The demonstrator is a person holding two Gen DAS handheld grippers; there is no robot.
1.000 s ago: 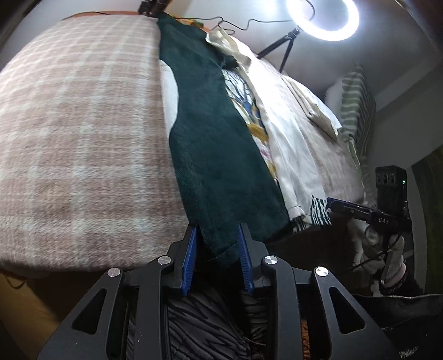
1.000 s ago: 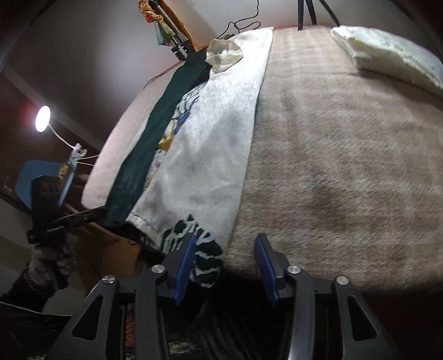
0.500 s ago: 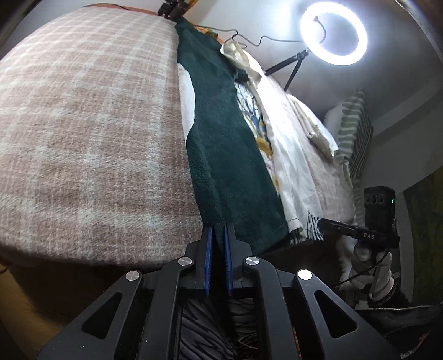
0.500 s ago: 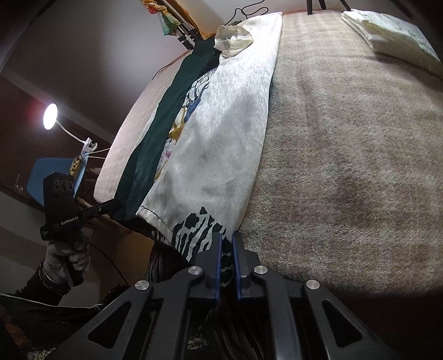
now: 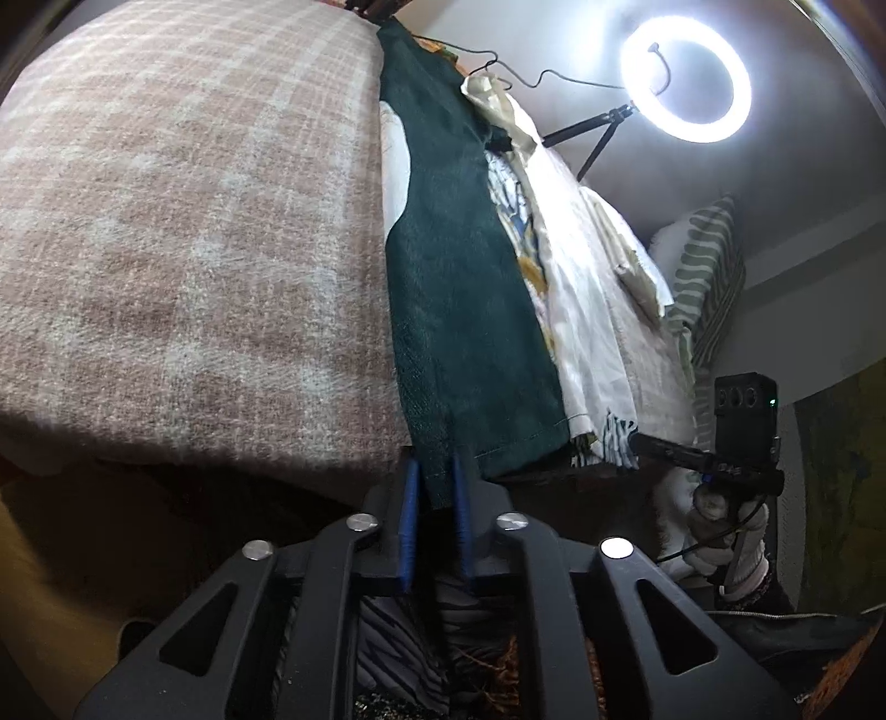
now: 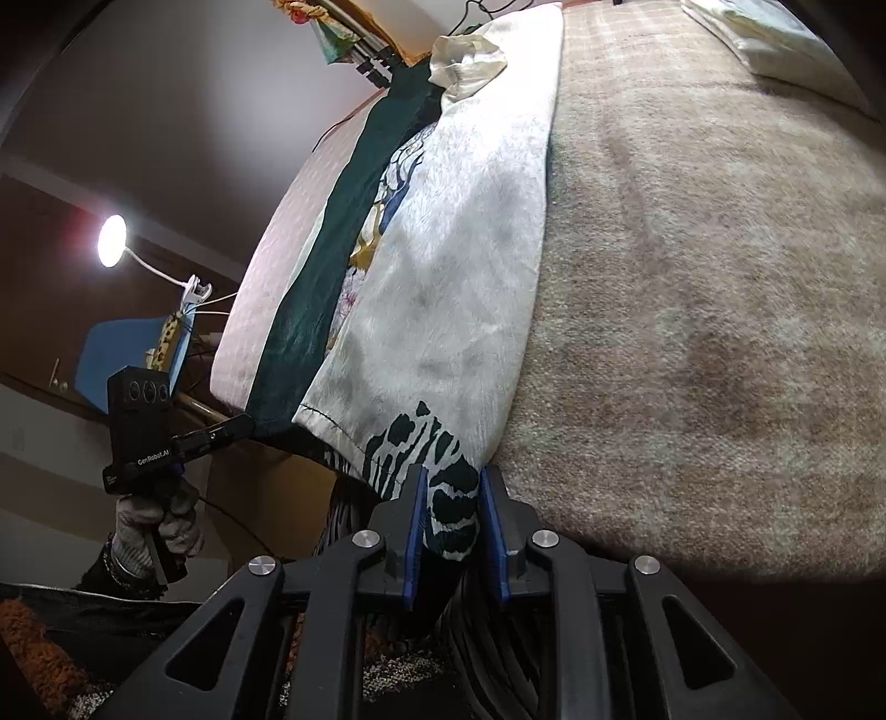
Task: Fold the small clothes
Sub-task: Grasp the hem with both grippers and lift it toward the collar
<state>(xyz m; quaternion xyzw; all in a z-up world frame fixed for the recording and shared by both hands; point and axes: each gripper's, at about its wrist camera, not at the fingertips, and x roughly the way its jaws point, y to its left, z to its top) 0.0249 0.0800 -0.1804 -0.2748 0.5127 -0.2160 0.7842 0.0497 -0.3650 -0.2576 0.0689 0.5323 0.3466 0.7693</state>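
Note:
A garment lies lengthwise on the bed, folded in from both sides: a dark green panel [image 5: 465, 288] on the left and a white panel [image 6: 459, 266] on the right, with a printed middle showing between. My left gripper [image 5: 434, 487] sits at the near hem of the green panel, its blue pads slightly apart with the corner between them. My right gripper [image 6: 451, 498] sits at the black-and-white patterned hem corner [image 6: 437, 471], its pads also a little apart around the cloth. Each gripper shows in the other's view: the right one [image 5: 637, 443], the left one [image 6: 243, 426].
The bed carries a pink-beige checked blanket [image 5: 183, 232]. A ring light [image 5: 684, 83] on a stand is at the far right. A striped pillow [image 5: 709, 288] and a folded cream cloth [image 6: 775, 50] lie at the right. A desk lamp [image 6: 111, 241] glows at the left.
Both grippers closed tight on the hem corners half a second ago. Now their pads stand slightly apart again, and both have dropped a little below the bed edge.

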